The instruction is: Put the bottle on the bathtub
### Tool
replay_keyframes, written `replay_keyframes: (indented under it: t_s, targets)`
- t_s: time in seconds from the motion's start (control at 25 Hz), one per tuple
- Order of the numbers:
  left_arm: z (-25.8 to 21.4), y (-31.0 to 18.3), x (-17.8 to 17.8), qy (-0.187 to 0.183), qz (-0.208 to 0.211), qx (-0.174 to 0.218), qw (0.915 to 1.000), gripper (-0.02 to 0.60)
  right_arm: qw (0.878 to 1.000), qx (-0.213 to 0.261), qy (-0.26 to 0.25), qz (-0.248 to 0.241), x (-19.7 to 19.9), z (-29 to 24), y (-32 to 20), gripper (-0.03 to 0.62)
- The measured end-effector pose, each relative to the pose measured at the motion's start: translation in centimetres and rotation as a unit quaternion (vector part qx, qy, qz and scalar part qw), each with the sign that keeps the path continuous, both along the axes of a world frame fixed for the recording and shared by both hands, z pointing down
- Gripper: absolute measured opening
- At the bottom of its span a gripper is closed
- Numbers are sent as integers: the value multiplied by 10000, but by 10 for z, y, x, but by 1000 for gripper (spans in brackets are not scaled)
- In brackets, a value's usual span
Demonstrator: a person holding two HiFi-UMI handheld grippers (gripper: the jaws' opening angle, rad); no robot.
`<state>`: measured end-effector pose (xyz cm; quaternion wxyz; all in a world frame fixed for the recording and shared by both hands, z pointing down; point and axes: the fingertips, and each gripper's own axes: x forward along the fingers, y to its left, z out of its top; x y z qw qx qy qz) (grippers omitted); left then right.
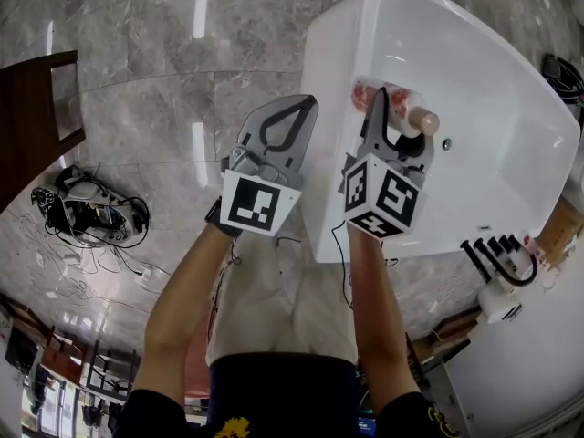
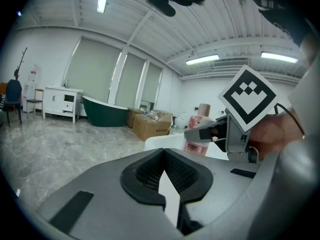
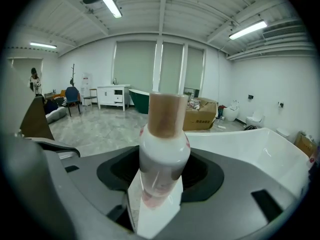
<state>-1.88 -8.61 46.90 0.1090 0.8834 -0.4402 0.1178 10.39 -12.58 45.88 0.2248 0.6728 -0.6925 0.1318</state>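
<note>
The right gripper's (image 1: 394, 124) jaws clasp the bottle (image 3: 162, 149) mid-body, the sensible hold since it looks light, smooth and slippery, while the left gripper's (image 1: 303, 108) jaws sit closed and empty.

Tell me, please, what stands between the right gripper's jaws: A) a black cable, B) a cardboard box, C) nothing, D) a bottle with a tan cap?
D: the right gripper view shows the bottle, tan cap pointing away, between the jaws of the right gripper.

One bottle (image 1: 406, 108), one white bathtub (image 1: 474, 89), two tools: left tool (image 1: 308, 106), right tool (image 1: 398, 117).
</note>
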Motion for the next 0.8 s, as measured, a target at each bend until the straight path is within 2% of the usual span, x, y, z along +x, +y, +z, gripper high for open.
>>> replay_keyframes:
  t_s: [0.32,0.44,0.8]
  targets:
    - [5,2,-3,3,-16,-35,10000,18,9997,232,90,-82,-3,0,-1,245]
    - [7,3,-3,9,-24,-48,10000,18,9996,240,40,-119,-1,3,0,283]
    - [7,6,4,5,3,-53,10000,18,9995,237,67,-210,4,7,1,307]
